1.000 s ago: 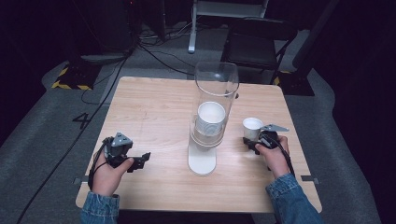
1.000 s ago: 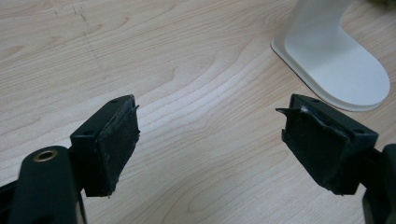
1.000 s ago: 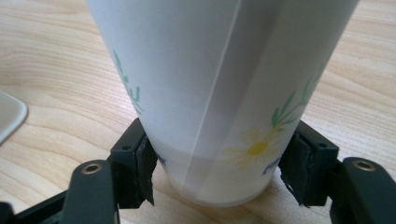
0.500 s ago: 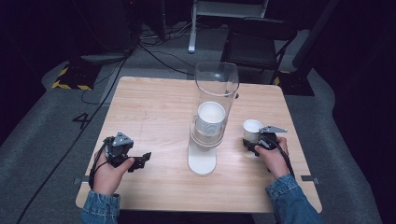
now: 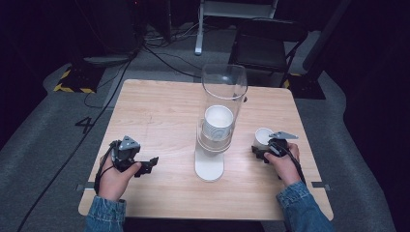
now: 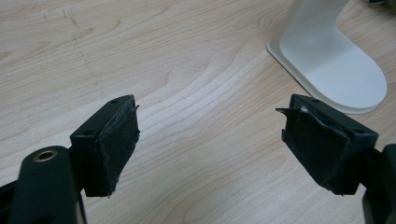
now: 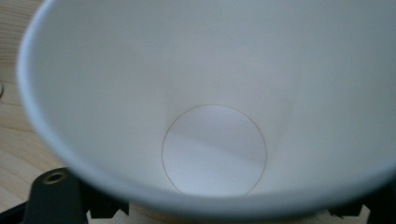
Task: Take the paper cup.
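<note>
Left gripper (image 6: 210,140) wide over wooden table (image 5: 159,111); right gripper (image 5: 263,152) holds paper cup (image 5: 263,137).

Main thing in the way is the cup dispenser (image 5: 212,140) sitting dead center on the wooden table (image 5: 164,111): tall clear tube with a white cup stack inside, on a flat white base (image 6: 334,70). Left half of the table is wide open, bare wood all around the left gripper (image 5: 145,166), whose jaws are spread with nothing between them. On the right, a white paper cup (image 5: 262,137) sits between the right gripper (image 5: 258,152)'s jaws, blocking that side.
</note>
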Tool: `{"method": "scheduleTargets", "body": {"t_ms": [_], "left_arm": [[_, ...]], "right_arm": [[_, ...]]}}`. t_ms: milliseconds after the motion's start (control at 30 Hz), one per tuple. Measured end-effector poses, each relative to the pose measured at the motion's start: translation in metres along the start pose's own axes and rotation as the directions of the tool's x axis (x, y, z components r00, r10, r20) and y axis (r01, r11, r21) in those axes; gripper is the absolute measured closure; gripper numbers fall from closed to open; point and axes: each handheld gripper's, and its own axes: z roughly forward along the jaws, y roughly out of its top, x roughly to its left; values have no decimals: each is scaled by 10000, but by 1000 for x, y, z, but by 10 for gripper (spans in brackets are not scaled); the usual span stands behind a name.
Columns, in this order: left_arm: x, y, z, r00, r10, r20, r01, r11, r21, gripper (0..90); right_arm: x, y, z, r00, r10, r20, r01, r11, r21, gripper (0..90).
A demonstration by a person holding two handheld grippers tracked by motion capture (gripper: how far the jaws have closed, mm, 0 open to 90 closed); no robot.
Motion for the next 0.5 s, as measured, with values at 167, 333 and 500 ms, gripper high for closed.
{"method": "scheduleTargets", "body": {"t_ms": [167, 333, 500], "left_arm": [[1, 1, 1, 10000, -11, 7, 11, 10000, -23, 186], [2, 0, 0, 10000, -16, 63, 16, 10000, -33, 186], [4, 0, -2, 10000, -37, 44, 38, 10000, -63, 186]], "right_arm": [[2, 1, -10, 10000, -68, -70, 66, 9996, -257, 162], [1, 0, -33, 9990, -389, -228, 379, 9985, -396, 160], [1, 4, -55, 9988, -401, -294, 373, 9950, -922, 160]]}}
